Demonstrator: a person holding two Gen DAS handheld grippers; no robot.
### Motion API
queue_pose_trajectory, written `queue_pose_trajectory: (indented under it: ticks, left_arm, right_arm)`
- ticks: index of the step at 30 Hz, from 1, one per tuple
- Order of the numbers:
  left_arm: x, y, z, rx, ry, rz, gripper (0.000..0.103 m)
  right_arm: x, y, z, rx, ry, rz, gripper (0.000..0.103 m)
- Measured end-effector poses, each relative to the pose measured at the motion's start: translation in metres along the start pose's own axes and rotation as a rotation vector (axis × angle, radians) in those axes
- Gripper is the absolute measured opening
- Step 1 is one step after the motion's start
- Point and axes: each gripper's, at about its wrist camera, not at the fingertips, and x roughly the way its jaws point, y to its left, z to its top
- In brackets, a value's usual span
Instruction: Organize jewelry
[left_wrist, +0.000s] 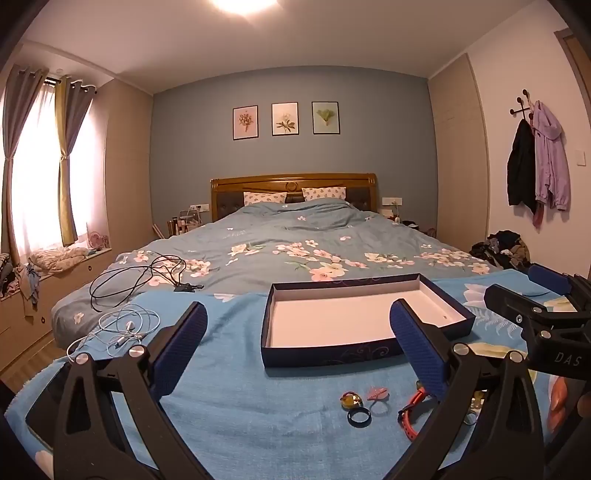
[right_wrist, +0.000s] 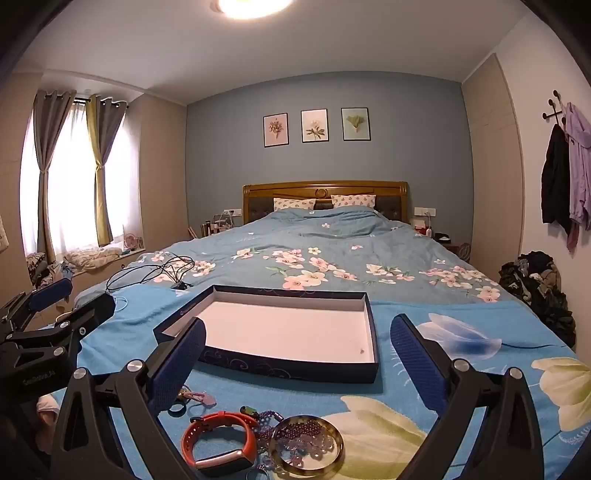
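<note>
An open dark blue box (left_wrist: 332, 356) with a white empty inside lies on a blue cloth on the bed; it also shows in the right wrist view (right_wrist: 258, 363). In front of it lie rings: a dark ring (left_wrist: 359, 418), an amber ring (left_wrist: 351, 399), a pink ring (left_wrist: 377, 395). An orange wristband (right_wrist: 218, 443), purple beads (right_wrist: 299, 430) and a translucent bangle (right_wrist: 306, 467) lie together. My left gripper (left_wrist: 299, 347) is open above the cloth, left of the rings. My right gripper (right_wrist: 297, 363) is open above the wristband and bangle.
Black cables (left_wrist: 147, 277) and white earphones (left_wrist: 122, 328) lie on the bed at the left. The right gripper's body (left_wrist: 546, 325) shows at the right of the left wrist view. A clothes pile (right_wrist: 535, 284) sits right of the bed.
</note>
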Motion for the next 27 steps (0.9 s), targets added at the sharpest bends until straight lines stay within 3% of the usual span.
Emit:
queue_pose_trajectory:
  ticks: [27]
  left_arm:
    - [-0.0031, 0.0033, 0.0020, -0.012, -0.016, 0.002, 0.097]
  right_arm:
    - [0.0000, 0.0013, 0.0028, 0.001, -0.005, 0.005, 0.097]
